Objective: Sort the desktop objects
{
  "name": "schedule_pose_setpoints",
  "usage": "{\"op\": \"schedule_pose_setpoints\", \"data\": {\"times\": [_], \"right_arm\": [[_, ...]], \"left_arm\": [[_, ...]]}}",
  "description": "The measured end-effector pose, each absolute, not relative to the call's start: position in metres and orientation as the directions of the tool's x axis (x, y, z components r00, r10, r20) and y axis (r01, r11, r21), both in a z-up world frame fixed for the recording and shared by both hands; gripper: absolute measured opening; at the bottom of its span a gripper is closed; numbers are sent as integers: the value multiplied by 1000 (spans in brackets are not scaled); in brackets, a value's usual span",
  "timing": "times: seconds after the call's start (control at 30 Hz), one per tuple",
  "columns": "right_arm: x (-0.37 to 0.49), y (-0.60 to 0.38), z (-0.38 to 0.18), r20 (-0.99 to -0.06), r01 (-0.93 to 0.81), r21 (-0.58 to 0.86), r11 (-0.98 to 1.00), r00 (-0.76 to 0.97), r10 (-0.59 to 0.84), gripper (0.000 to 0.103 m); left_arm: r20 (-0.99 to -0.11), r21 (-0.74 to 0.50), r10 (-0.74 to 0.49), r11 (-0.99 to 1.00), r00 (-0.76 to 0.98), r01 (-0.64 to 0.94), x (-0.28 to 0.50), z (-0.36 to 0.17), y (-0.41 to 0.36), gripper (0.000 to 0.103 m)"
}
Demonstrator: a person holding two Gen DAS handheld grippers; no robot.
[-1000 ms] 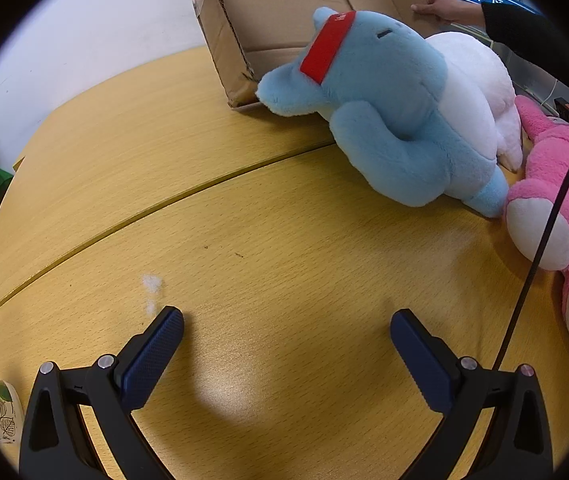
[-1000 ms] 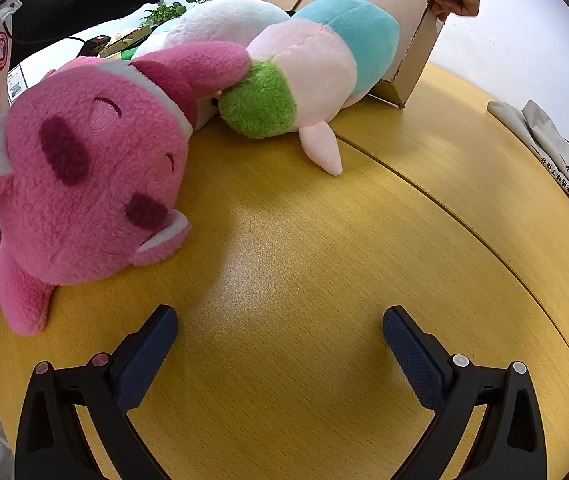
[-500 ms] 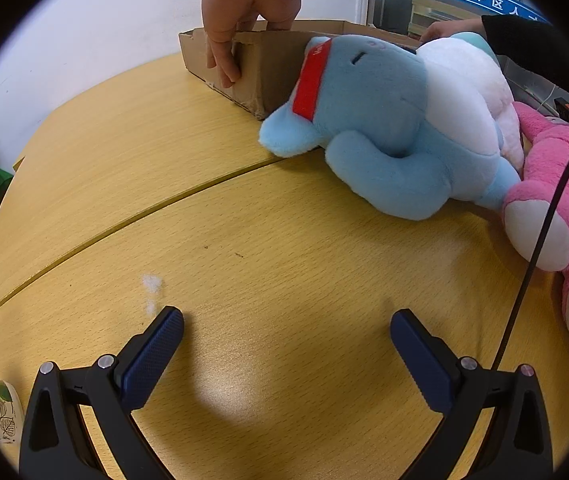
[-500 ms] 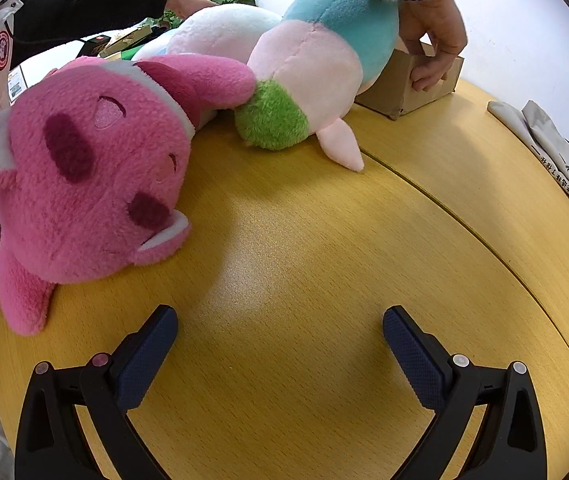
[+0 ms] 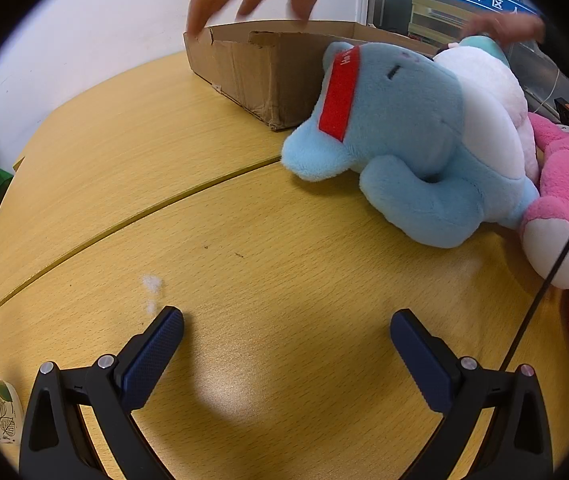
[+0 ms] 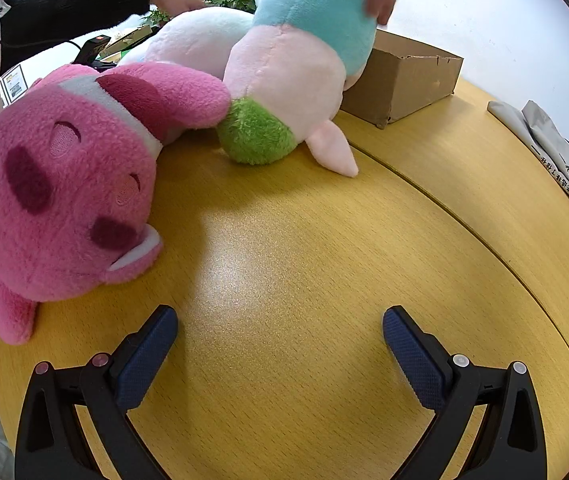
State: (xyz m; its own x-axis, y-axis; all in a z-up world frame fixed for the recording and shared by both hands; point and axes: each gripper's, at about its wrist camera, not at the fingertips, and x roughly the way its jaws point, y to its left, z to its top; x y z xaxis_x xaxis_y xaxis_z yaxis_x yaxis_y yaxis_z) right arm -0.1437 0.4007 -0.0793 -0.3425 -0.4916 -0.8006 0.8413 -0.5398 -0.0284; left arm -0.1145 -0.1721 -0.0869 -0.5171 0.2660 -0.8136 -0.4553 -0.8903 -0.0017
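While both grippers, left and right, hover at frame bottom with fingers spread wide and empty over the counter, blue plush lies mid-right, cardboard box top centre behind it.

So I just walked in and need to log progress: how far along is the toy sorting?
Barely begun. Done: the cardboard box stands upright on the table. In hand: nothing; the left gripper and right gripper are open over bare wood. Left: the blue plush, pink plush and pastel plush all lie outside the box.
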Motion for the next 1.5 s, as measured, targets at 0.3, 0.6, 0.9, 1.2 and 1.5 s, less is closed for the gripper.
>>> {"op": "schedule_pose_setpoints", "data": {"times": [0.3, 0.6, 0.9, 1.2, 1.5], "right_arm": [[-145, 401, -79, -800, 841, -28, -540, -342, -492, 103], [-146, 402, -79, -800, 841, -28, -540, -343, -492, 103], [-147, 402, -79, -800, 841, -28, -540, -343, -492, 103], [-146, 402, -79, -800, 841, -29, -540, -343, -492, 103], [-147, 401, -79, -801, 841, -29, -540, -343, -491, 103]], "left_arm": [[-813, -1, 266, -890, -517, -455, -112, -87, -171, 103], [-813, 0, 265, -890, -518, -455, -99, -82, -162, 103], [-813, 0, 265, -890, -518, -455, -91, -80, -158, 103], [-813, 0, 265, -890, -519, -455, -81, -78, -156, 103], [-812, 0, 265, -890, -519, -455, -67, -73, -155, 103]]}}
